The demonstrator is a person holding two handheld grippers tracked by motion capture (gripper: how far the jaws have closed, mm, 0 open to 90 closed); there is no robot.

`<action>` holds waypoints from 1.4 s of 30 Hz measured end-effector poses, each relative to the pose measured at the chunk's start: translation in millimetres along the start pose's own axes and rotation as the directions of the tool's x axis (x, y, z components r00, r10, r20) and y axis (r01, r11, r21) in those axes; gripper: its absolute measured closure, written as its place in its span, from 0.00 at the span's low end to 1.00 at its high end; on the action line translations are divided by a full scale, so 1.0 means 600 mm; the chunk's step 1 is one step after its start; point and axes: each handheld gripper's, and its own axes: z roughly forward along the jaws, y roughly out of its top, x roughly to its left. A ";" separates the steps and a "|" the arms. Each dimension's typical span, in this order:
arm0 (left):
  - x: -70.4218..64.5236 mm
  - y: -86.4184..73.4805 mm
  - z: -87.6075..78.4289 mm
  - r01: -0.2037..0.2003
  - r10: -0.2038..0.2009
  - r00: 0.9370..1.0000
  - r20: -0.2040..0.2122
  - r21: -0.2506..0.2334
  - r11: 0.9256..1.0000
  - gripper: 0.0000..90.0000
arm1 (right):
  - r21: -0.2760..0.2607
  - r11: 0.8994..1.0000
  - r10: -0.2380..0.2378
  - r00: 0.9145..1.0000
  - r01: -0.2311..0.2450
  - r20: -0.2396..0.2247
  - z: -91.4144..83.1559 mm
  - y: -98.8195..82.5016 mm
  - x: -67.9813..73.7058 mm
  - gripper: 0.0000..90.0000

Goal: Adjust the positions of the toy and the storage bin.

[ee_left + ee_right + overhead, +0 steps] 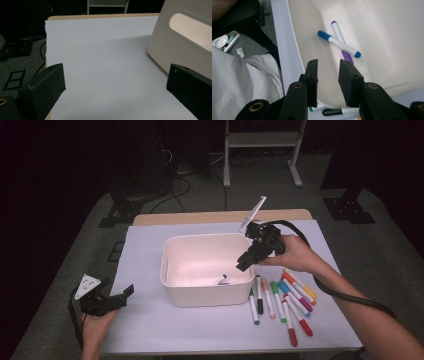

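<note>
Right gripper (245,261) over white bin (172,270), jaws parted narrowly, nothing between. Blue marker (339,44) crossed over purple marker (342,42) on bin floor, just beyond jaw tips. Left gripper (120,296) low over tabletop (100,62), jaws wide, empty; bin beside one jaw.

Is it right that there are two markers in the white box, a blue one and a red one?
Not quite. Two markers do lie in the white box, but the one under the blue marker is a purple marker, not red. The right gripper view shows them crossed on the box floor.
</note>
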 end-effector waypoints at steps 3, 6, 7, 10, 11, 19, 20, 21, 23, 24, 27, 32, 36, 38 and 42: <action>-0.001 0.000 0.000 -0.001 0.001 1.000 0.000 0.003 1.000 0.01 | -0.027 0.999 0.021 1.000 -0.021 0.016 -0.023 -0.022 0.000 0.75; -0.001 0.000 0.001 -0.002 0.002 1.000 0.002 0.008 1.000 0.01 | -0.053 0.998 0.043 0.999 -0.041 0.027 -0.041 -0.043 -0.003 0.75; -0.002 0.000 0.001 -0.002 0.002 1.000 0.002 0.010 1.000 0.01 | -0.057 0.997 0.049 0.998 -0.047 0.030 -0.047 -0.049 -0.004 0.75; -0.003 0.001 0.002 -0.008 0.008 1.000 0.004 0.011 1.000 0.01 | -0.078 0.995 0.073 0.996 -0.069 0.045 -0.061 -0.070 -0.005 0.75; -0.004 0.001 0.002 -0.009 0.009 1.000 0.004 0.012 1.000 0.01 | -0.089 0.992 0.090 0.994 -0.085 0.054 -0.069 -0.085 -0.008 0.75; -0.005 0.000 0.003 -0.009 0.009 1.000 0.004 0.011 1.000 0.01 | -0.137 0.977 0.173 0.982 -0.161 0.079 -0.086 -0.152 -0.026 0.74; -0.005 0.000 0.004 -0.009 0.009 1.000 0.004 0.010 1.000 0.01 | -0.138 0.975 0.185 0.979 -0.173 0.083 -0.086 -0.161 -0.028 0.73; -0.005 0.001 0.004 -0.010 0.010 1.000 0.005 0.011 1.000 0.01 | -0.149 0.971 0.199 0.976 -0.185 0.092 -0.083 -0.180 -0.036 0.72; -0.006 0.001 0.004 -0.012 0.012 1.000 0.005 0.013 1.000 0.01 | -0.151 0.969 0.209 0.973 -0.194 0.095 -0.081 -0.187 -0.038 0.72; -0.006 0.001 0.004 -0.012 0.012 1.000 0.005 0.012 1.000 0.01 | -0.153 0.967 0.221 0.970 -0.205 0.098 -0.077 -0.198 -0.042 0.72; -0.004 0.000 0.004 -0.014 0.014 1.000 0.003 0.015 1.000 0.01 | -0.164 0.958 0.255 0.962 -0.237 0.095 -0.061 -0.232 -0.054 0.72; -0.004 0.000 0.003 -0.013 0.013 1.000 0.002 0.015 1.000 0.01 | -0.160 0.947 0.294 0.951 -0.277 0.094 -0.041 -0.267 -0.063 0.71; -0.005 0.000 0.004 -0.016 0.016 1.000 0.001 0.019 1.000 0.01 | -0.160 0.936 0.332 0.938 -0.315 0.097 -0.025 -0.300 -0.073 0.71; -0.005 0.000 0.004 -0.018 0.018 1.000 0.002 0.018 1.000 0.01 | -0.163 0.926 0.358 0.929 -0.340 0.094 -0.017 -0.317 -0.078 0.71; -0.006 0.001 0.004 -0.016 0.016 1.000 0.002 0.017 1.000 0.01 | -0.171 0.910 0.396 0.913 -0.377 0.098 -0.006 -0.349 -0.087 0.71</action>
